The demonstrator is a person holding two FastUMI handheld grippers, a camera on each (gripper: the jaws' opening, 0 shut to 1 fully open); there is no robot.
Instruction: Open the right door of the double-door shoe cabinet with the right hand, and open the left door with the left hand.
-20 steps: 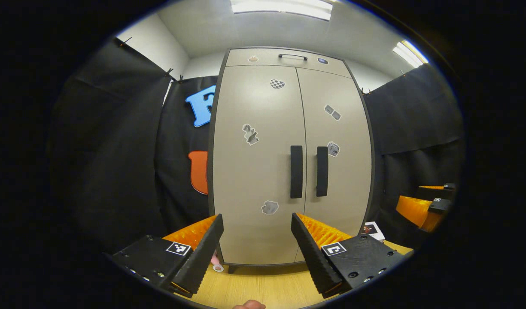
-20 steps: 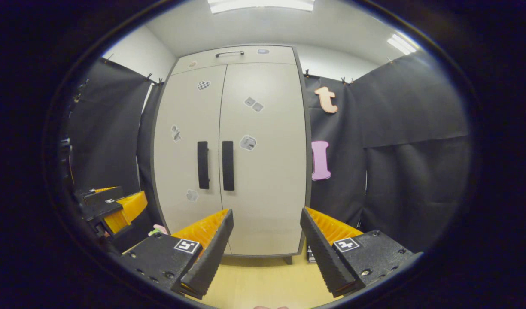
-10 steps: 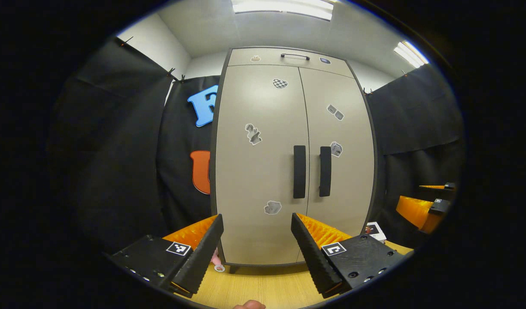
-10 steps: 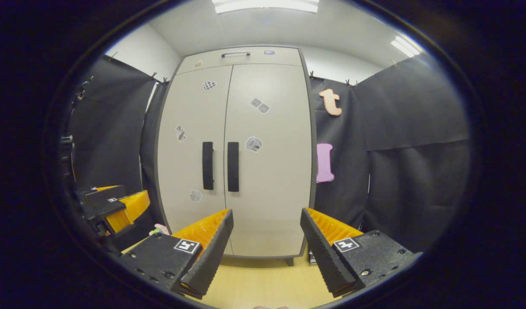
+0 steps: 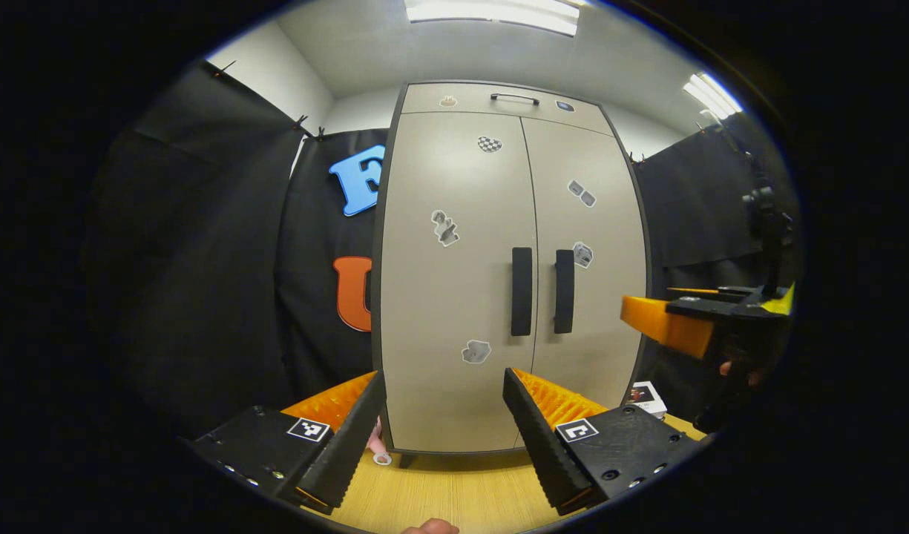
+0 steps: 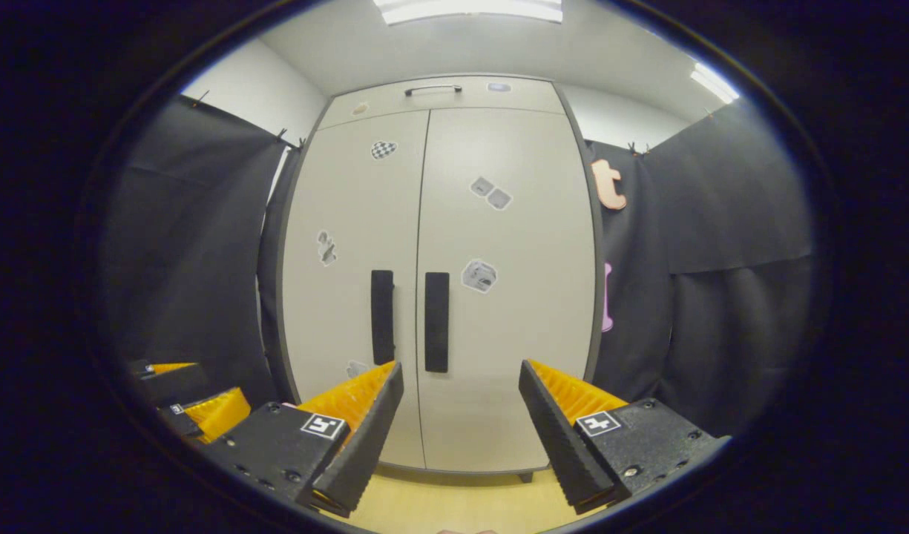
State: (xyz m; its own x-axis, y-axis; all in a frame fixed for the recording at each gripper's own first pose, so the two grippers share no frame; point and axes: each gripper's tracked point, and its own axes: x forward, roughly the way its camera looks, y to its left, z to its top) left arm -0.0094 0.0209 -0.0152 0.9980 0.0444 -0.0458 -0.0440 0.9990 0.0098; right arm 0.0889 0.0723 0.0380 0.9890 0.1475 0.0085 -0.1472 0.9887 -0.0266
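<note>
Right claw [image 6: 460, 437] has neared the right door handle [image 6: 437, 322]; both claws spread.

Left gripper [image 5: 444, 430]: level, pointing forward, fingers spread wide apart, nothing between them. Seen also low at the left edge of the right gripper view [image 6: 194, 400].

Right gripper [image 6: 460, 423]: level, pointing forward, fingers spread wide, holding nothing. Seen side-on in the left gripper view [image 5: 669, 326], raised, with a hand [image 5: 736, 368] gripping beneath it.
</note>
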